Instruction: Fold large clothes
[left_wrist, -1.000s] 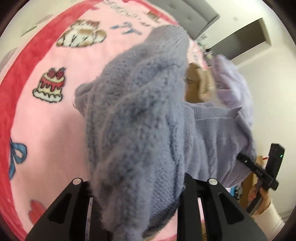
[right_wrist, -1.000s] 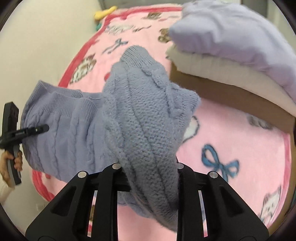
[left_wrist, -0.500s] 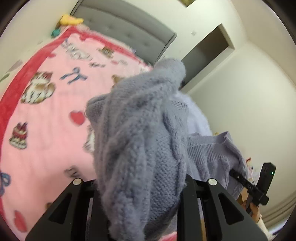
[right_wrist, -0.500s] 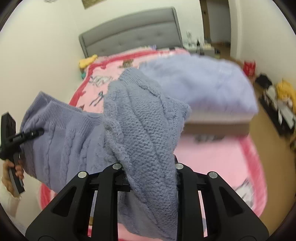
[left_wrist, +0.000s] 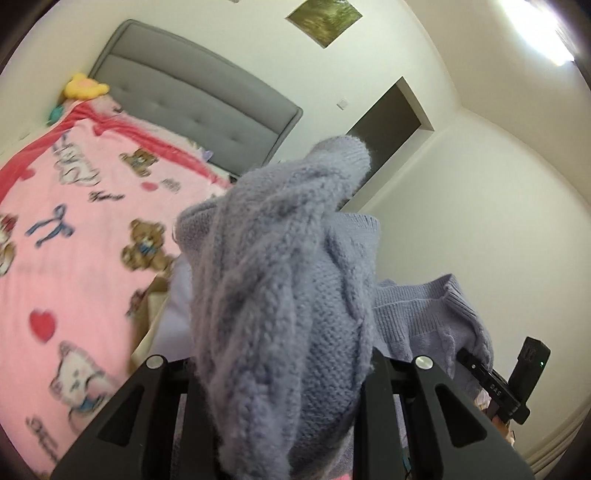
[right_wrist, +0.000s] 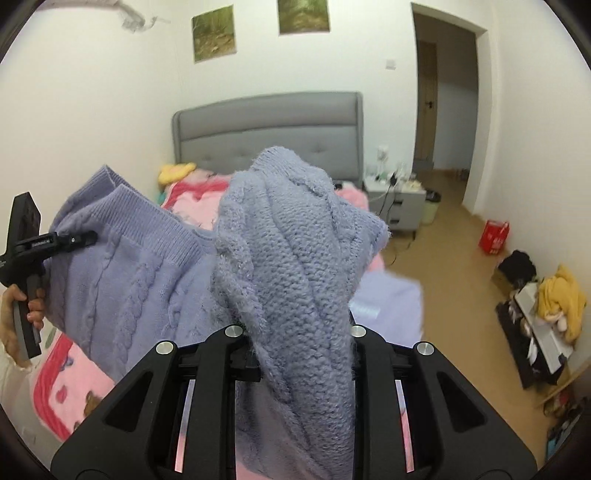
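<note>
Both grippers have lifted the lilac knit sweater (right_wrist: 284, 266) clear above the pink bed (left_wrist: 74, 236); left gripper (left_wrist: 280, 376) and right gripper (right_wrist: 295, 354) each clamp bunched knit. Heavy fabric could slip from either narrow grip; one side would drop.

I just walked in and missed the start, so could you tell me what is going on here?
A person is folding a lavender knit sweater over a bed with a pink blanket. Each hand holds a gripper, and both the left gripper and the right gripper are shut on bunched parts of the sweater, holding it up in the air above the bed. No fold is laid down yet.
</note>
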